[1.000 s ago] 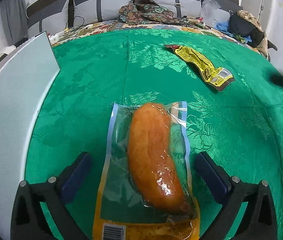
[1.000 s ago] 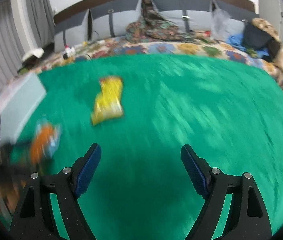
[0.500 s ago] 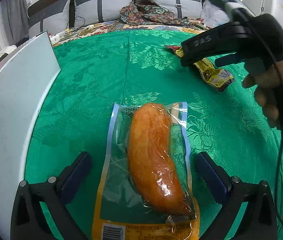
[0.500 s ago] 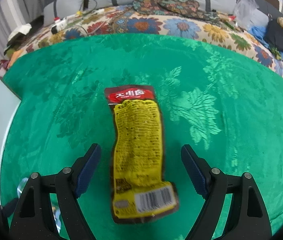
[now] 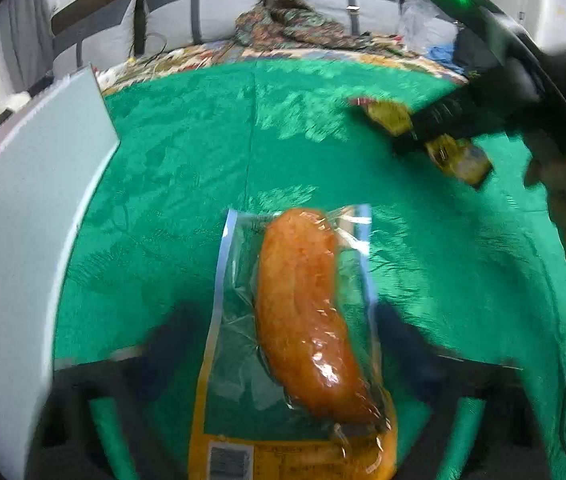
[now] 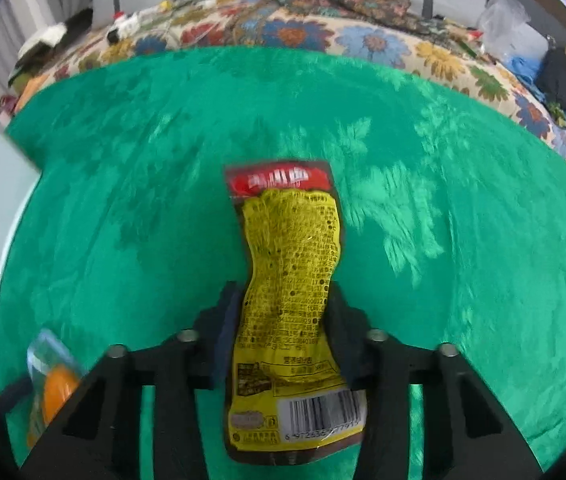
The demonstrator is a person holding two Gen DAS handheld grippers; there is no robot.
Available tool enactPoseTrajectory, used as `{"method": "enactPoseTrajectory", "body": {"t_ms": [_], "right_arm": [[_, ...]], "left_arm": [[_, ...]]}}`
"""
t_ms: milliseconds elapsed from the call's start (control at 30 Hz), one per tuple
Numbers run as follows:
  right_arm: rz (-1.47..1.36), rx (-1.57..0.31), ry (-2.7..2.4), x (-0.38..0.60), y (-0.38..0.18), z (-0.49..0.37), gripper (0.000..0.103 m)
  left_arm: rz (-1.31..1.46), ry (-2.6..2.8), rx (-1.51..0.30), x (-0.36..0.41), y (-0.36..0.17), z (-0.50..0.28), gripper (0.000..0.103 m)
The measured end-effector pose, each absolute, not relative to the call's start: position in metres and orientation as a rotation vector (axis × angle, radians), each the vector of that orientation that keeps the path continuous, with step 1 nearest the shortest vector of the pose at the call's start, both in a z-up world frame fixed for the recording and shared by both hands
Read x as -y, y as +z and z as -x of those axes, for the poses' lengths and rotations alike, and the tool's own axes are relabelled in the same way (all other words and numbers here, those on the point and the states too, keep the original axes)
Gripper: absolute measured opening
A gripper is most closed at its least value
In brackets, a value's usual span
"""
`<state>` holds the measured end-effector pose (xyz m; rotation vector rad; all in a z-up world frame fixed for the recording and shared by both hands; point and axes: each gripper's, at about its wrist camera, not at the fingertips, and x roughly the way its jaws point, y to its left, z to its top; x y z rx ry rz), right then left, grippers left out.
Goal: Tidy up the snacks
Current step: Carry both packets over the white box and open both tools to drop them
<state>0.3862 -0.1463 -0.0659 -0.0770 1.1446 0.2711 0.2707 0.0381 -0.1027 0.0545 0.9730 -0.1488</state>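
A clear packet with an orange sausage (image 5: 303, 312) lies on the green cloth between the fingers of my left gripper (image 5: 287, 332). The fingers are blurred and stand apart on either side of the packet. My right gripper (image 6: 283, 320) is shut on a yellow snack packet with a red top (image 6: 291, 264), its pads pressing both sides. In the left wrist view the yellow packet (image 5: 455, 152) shows at the far right under the right gripper's dark body. The sausage packet also shows at the lower left of the right wrist view (image 6: 51, 384).
A pale grey-white box (image 5: 23, 216) stands along the left edge of the green cloth (image 5: 187, 168). Behind the cloth are a flowered bedspread (image 6: 295, 36), grey cushions, crumpled clothes and bags. A hand and cable are at the right of the left wrist view.
My right gripper has closed on the yellow packet. My left gripper's fingers have moved inward towards the sausage packet and are blurred with motion.
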Motion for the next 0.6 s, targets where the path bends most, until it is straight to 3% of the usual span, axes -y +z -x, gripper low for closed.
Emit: {"method": "enactPoseTrajectory", "body": {"t_ms": [67, 200, 600], "right_arm": [[0.065, -1.156, 0.312, 0.158, -0.062, -0.370, 0.039], [-0.022, -1.136, 0.350, 0.196, -0.049, -0.328, 0.039], [-0.278, -1.114, 0.443, 0.238, -0.008, -0.231, 0.039]], "left_arm": [[-0.023, -0.191, -1.013, -0.038, -0.098, -0.269, 0.053], [0.012, -0.214, -1.020, -0.040, -0.088, -0.250, 0.045], [0.354, -0.246, -0.907, -0.092, -0.013, -0.162, 0.044]]}}
